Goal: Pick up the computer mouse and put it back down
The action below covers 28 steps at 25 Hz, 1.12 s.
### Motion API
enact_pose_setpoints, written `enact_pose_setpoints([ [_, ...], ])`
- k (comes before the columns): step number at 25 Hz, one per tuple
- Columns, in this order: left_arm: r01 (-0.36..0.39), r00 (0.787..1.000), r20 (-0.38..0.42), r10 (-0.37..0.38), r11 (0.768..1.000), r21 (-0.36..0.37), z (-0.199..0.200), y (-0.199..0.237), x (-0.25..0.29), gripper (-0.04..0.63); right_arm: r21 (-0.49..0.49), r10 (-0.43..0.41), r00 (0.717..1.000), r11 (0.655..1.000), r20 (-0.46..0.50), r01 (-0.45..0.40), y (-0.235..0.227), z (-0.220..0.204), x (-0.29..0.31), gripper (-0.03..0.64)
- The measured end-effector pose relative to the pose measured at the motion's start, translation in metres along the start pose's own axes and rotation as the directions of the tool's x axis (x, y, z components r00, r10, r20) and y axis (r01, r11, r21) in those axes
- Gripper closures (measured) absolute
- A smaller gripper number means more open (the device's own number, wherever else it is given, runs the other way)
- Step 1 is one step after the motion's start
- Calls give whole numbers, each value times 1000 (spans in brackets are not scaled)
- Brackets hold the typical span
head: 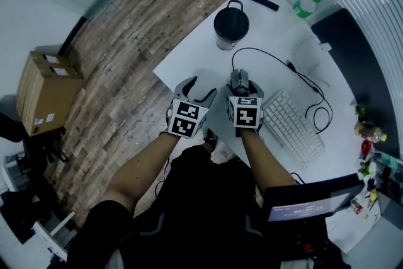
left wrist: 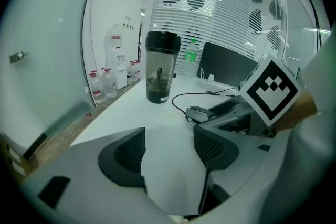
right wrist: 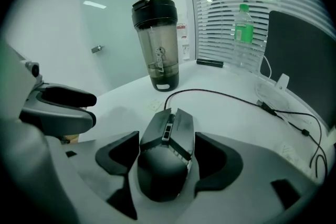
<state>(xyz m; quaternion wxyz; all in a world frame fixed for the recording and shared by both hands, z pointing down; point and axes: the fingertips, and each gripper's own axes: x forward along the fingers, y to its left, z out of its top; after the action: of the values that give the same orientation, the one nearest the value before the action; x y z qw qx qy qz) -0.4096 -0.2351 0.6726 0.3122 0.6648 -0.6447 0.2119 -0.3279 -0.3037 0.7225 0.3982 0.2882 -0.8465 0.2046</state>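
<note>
A person's right hand-held gripper [right wrist: 167, 161] brackets the angular black computer mouse [right wrist: 169, 131], which sits on the smooth white table [head: 189, 50] near its curved front edge. The ribbed pads stand wide, just beside the shell's flanks, not pinching it. The left hand-held gripper [left wrist: 168, 147] hangs spread and empty over bare tabletop alongside. Open room runs ahead to a clear, dark-lidded shaker bottle [head: 231, 25], and a white keyboard [head: 293, 126] hems the right. From above, the gripper hides most of the mouse. Its thin black cable [right wrist: 220, 94] loops away, its far end hard to trace.
</note>
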Motion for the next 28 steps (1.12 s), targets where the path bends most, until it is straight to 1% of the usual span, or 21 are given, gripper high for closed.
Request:
enact_pose_setpoints([
  [3,-2,1000,24,2,1000,-19,12,2,-9,291,-8,0,1000,1000,32,0,0,13,-12,278],
  [6,30,995,96,-25,998,-60,38,-5,-27,291,2,7,994,1000,111,-7,-1,37,-39,281],
  [10,58,981,189,-49,997,-42,73,-23,-47,292,36,17,977,999,212,-25,-9,68,-85,282],
  [14,72,962,263,-69,997,-1,108,-40,-63,291,41,1,943,999,331,-16,-24,100,-138,291],
  [17,91,949,300,-92,996,16,134,-56,-73,292,53,-20,917,999,399,-1,-36,116,-176,291],
  [21,106,929,351,-122,992,62,167,-78,-87,291,68,-43,885,998,463,13,-51,126,-220,291],
  [25,113,909,392,-141,989,93,198,-99,-102,293,69,-56,855,997,515,24,-64,127,-262,291],
  [28,133,884,433,-177,982,131,220,-126,-116,293,72,-77,830,996,552,44,-75,129,-293,293],
])
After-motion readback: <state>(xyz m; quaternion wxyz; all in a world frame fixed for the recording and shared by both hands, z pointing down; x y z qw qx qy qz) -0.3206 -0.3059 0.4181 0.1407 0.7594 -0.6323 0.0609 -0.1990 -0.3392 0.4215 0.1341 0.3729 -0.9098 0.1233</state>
